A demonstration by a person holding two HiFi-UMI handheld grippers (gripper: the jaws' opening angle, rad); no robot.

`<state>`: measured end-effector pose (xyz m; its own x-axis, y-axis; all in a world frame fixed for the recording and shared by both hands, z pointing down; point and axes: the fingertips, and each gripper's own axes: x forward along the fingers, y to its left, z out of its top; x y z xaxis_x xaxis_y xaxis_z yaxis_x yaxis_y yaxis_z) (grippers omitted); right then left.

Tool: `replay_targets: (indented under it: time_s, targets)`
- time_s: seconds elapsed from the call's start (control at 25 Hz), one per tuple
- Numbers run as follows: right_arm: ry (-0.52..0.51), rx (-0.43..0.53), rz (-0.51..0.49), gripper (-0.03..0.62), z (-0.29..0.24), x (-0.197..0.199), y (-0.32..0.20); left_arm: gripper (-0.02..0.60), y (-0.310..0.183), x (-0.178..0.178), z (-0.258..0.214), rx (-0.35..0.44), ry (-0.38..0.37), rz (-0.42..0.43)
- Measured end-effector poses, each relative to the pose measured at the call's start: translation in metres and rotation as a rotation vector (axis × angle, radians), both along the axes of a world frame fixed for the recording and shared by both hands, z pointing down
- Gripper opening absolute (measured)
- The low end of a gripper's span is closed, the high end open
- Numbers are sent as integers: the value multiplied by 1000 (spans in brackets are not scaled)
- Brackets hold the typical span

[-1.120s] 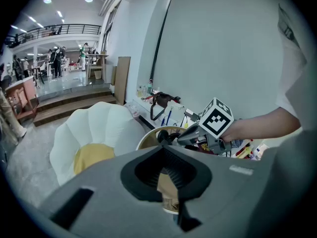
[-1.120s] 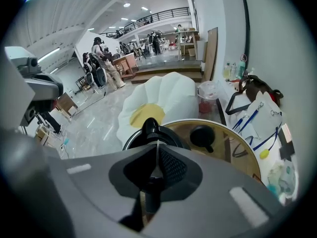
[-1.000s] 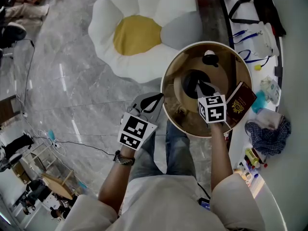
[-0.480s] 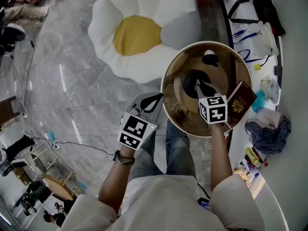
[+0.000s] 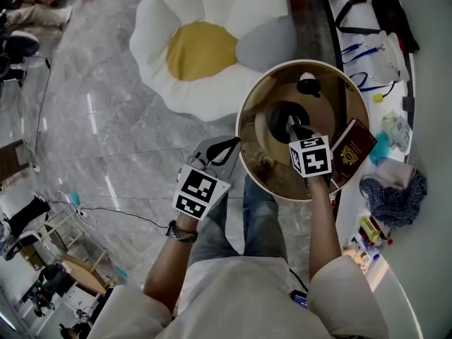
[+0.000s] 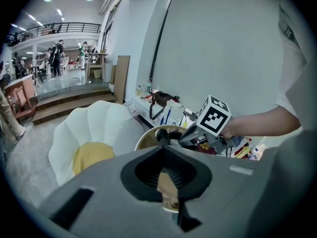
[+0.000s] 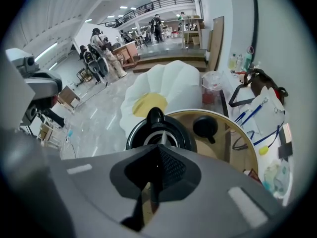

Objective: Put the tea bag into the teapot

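Note:
The black teapot (image 5: 277, 116) stands open on the round wooden table (image 5: 248, 162), with its black lid (image 5: 308, 85) lying beyond it. My right gripper (image 5: 290, 124) hangs right over the pot's mouth. In the right gripper view the teapot (image 7: 148, 130) lies just past the jaw tips (image 7: 161, 147), which are shut; only a thin pale sliver of the tea bag shows there. My left gripper (image 5: 232, 145) is shut and empty, off the table's left edge above the person's knee. The left gripper view shows the right gripper (image 6: 174, 140) over the teapot (image 6: 162, 135).
A dark red booklet (image 5: 352, 150) leans at the table's right rim. Further right, a white counter (image 5: 424, 210) carries a checked cloth (image 5: 393, 193), lanyards and small clutter. A large egg-shaped cushion (image 5: 205, 44) lies on the marble floor behind the table.
The right gripper has edged slightly forward over the teapot's mouth. The left gripper has stayed where it was.

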<state>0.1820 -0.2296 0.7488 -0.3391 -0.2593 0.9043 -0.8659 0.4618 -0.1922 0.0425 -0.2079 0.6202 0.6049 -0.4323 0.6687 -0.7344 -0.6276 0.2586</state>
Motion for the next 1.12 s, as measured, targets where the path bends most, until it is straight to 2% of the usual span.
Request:
replay_targets:
  time_s: [0.16, 0.44, 0.64, 0.92, 1.12]
  targets:
    - [89, 3, -83, 8, 3, -2, -1, 5, 0, 1, 2, -7, -2, 0]
    - [111, 15, -85, 8, 3, -1, -5, 5, 0, 2, 2, -10, 5, 2]
    - [181, 30, -142, 8, 7, -3, -12, 5, 0, 3, 4, -15, 6, 6]
    - [82, 22, -78, 8, 4, -6, -18, 5, 0, -3, 6, -22, 6, 0]
    - [69, 16, -52, 8, 0, -2, -14, 5, -2, -3, 1, -11, 14, 3]
